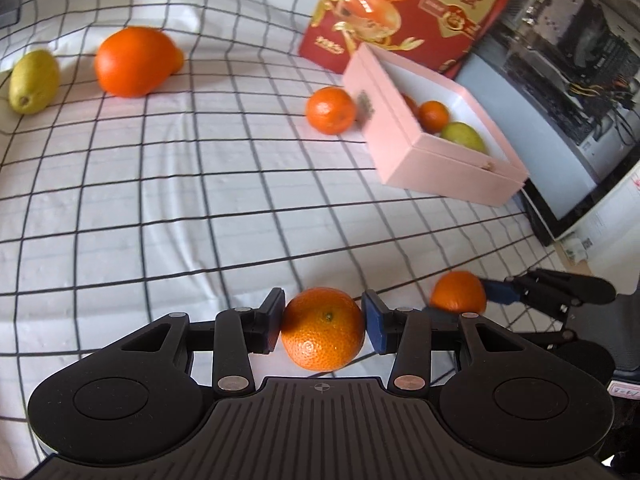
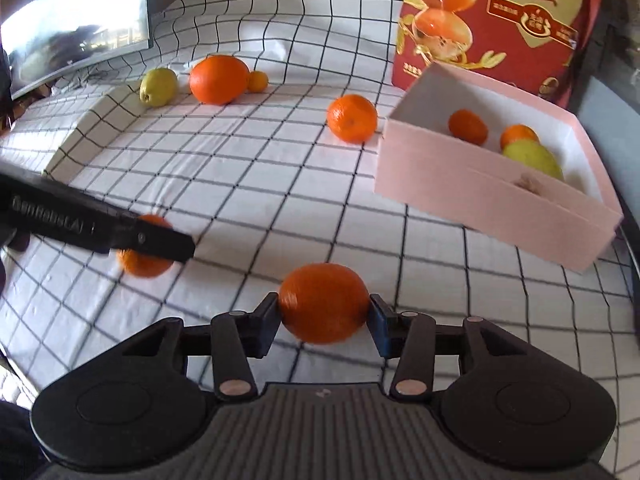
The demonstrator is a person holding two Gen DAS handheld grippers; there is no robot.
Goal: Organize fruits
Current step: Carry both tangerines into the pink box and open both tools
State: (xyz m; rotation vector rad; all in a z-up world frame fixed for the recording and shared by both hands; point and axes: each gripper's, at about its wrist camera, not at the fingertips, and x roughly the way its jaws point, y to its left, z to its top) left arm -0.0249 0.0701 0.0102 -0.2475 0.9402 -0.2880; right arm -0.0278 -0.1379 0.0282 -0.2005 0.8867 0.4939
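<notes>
My left gripper (image 1: 323, 326) is shut on a mandarin (image 1: 322, 330) above the checked cloth. My right gripper (image 2: 323, 312) is shut on another mandarin (image 2: 323, 302). Each shows in the other's view: the right gripper's mandarin (image 1: 458, 292) at lower right, the left gripper's mandarin (image 2: 145, 246) at left. The pink box (image 1: 436, 160) (image 2: 492, 196) holds two small oranges (image 2: 468, 126) and a green pear (image 2: 532, 158). Loose on the cloth are a mandarin (image 1: 330, 110) (image 2: 352, 118), a big orange (image 1: 134, 62) (image 2: 219, 79), a small orange (image 2: 257, 81) and a yellow-green pear (image 1: 34, 82) (image 2: 158, 87).
A red fruit carton (image 1: 404, 8) (image 2: 492, 20) stands behind the pink box. A monitor (image 1: 560, 120) stands right of the box, another screen (image 2: 76, 20) at the far left. The checked cloth (image 1: 160, 200) covers the table.
</notes>
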